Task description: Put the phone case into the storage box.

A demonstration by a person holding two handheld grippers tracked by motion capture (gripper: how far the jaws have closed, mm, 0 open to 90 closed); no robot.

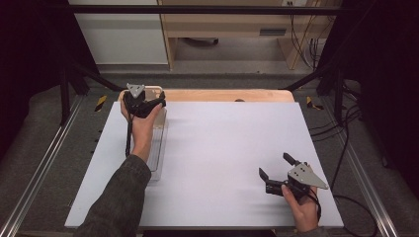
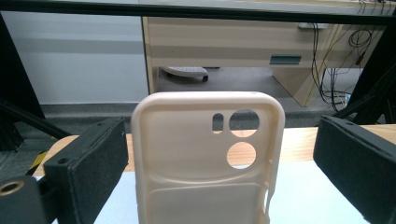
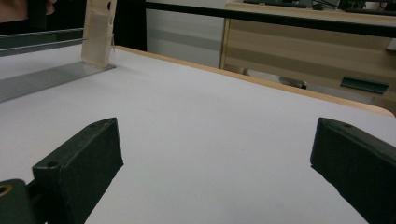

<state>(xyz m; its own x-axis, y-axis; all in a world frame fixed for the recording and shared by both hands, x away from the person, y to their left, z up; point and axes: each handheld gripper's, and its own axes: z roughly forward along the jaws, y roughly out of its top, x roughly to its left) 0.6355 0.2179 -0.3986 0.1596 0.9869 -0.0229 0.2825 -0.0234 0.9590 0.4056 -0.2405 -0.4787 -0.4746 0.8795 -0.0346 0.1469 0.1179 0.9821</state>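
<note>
My left gripper (image 2: 210,186) sits at the table's (image 1: 222,148) far left, jaws spread wide around the upright cream phone case (image 2: 208,163), not touching it. The case stands in a clear rack (image 1: 159,148). My right gripper (image 1: 276,170) hovers near right, jaws spread, nothing between.

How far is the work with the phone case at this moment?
Done: the cream phone case stands upright at the far end of the clear tray. In hand: the left gripper is around it, jaws open on both sides, not touching. Left: closing on the case and lifting it. The right gripper waits open above the white table.
</note>
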